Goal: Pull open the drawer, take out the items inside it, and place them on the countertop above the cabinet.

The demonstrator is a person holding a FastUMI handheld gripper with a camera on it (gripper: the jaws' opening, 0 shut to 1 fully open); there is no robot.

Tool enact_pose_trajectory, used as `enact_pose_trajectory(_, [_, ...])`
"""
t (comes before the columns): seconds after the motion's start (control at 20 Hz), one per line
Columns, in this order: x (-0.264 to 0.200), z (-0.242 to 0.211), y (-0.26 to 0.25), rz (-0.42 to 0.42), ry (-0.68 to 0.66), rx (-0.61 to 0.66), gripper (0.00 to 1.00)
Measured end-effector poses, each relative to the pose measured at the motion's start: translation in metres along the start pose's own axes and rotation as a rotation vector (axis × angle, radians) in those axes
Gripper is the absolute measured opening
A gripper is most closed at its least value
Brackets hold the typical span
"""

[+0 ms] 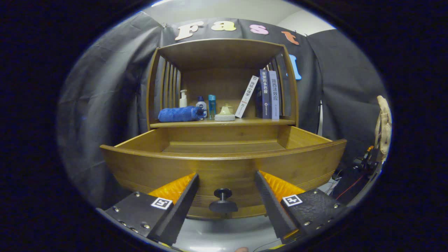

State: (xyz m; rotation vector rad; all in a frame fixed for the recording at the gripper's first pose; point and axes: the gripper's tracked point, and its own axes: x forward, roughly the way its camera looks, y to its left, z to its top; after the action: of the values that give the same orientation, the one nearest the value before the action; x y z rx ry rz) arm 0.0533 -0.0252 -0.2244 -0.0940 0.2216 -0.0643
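Blue rolled towel [180,114]: lay on the countertop [245,121] at the far left, just beside the toiletries.
Toiletry bottles: a white pump bottle [183,98], a white-and-blue bottle [201,105] and a clear blue bottle [211,106] stood upright behind and right of the towel.
Cream-coloured dish [224,114]: sat mid-countertop, right of the bottles; its exact type could not be told.
Books [266,93]: one leaned against two upright ones at the right end of the countertop.
Drawer [224,164]: stood pulled out toward the camera; the visible part of its floor was bare, and the near part was hidden behind the front panel.
Drawer knob [223,200]: dark, centred low on the drawer front, between the two fingers and touched by neither.
Gripper [225,197]: fingers spread wide, holding nothing, one on each side of the knob.
Step in hand (judgement): the pull-open appeared finished and the knob released.
Next move (judgement): raise the gripper over the front panel to check the hidden near floor for remaining items; the countertop items may already be the drawer's contents.
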Motion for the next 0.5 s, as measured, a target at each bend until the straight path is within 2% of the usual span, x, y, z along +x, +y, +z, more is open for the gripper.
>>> enact_pose_trajectory(0.5, [0.044, 0.010, 0.001, 0.012, 0.026, 0.038, 0.99])
